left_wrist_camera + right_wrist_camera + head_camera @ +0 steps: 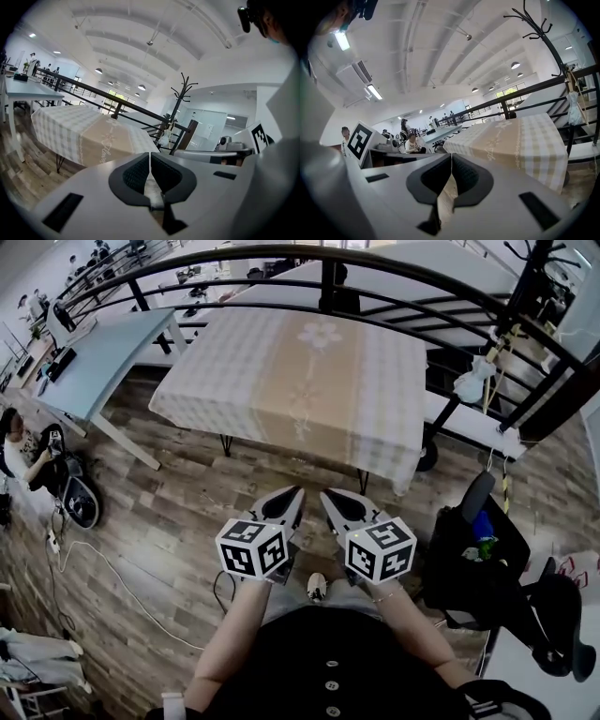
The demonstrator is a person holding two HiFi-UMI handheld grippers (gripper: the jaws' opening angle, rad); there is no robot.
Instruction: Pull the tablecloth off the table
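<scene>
The cloth (281, 381) covers the surface (226, 443); left claw (296, 491) and right claw (325, 494), both closed and empty, hang side by side off its near edge

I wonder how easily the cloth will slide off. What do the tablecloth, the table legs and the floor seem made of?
Tablecloth: likely woven fabric, matte, checked with a beige middle band; its edges hang softly.
Legs: probably metal, thin dark rods.
Floor: wood-look planks with visible grain; solid wood or laminate, I cannot tell.
</scene>
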